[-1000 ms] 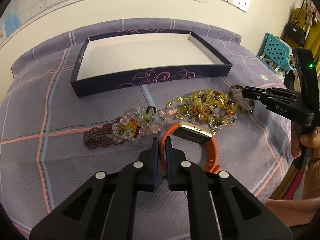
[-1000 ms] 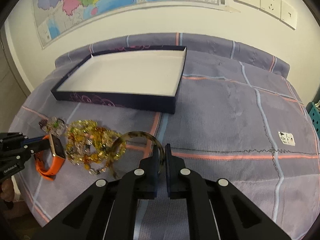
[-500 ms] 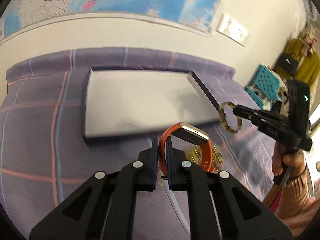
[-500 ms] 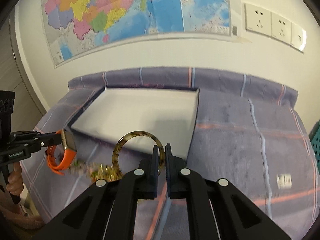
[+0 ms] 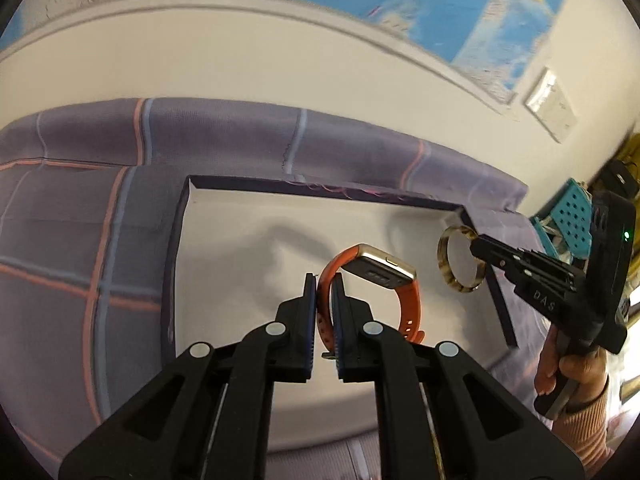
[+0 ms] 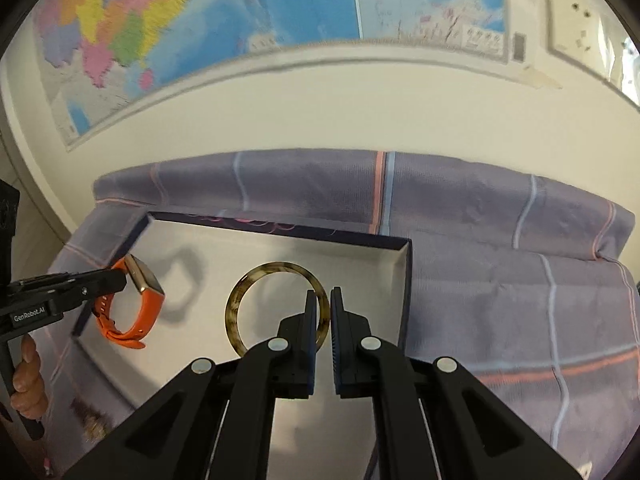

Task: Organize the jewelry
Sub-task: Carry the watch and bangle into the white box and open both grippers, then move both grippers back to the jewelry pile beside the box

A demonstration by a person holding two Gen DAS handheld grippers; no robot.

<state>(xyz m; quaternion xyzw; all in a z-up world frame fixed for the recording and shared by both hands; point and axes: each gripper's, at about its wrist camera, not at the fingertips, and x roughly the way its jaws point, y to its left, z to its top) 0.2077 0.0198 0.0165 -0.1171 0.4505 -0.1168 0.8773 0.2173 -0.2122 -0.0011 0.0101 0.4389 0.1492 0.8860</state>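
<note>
My left gripper (image 5: 323, 284) is shut on the strap of an orange watch (image 5: 404, 300) with a gold case, held in the air over the white floor of the dark blue box (image 5: 224, 280). My right gripper (image 6: 321, 300) is shut on a brown tortoiseshell bangle (image 6: 240, 300), which hangs above the right half of the same box (image 6: 404, 280). Each gripper shows in the other's view: the right one (image 5: 478, 245) with the bangle (image 5: 444, 258) near the box's right wall, the left one (image 6: 120, 278) with the watch (image 6: 144, 308) near its left wall.
The box lies on a purple checked cloth (image 6: 500, 280) against a cream wall with a map (image 6: 240, 20) and sockets (image 6: 580, 28). A person's hand (image 5: 568, 376) holds the right gripper's handle. A teal perforated chair (image 5: 572, 216) stands at the right. Some yellow beads (image 6: 94, 426) lie blurred in front of the box.
Both grippers have lifted their pieces off the cloth and carried them forward over the box. The bead pile has dropped out of the left view.
</note>
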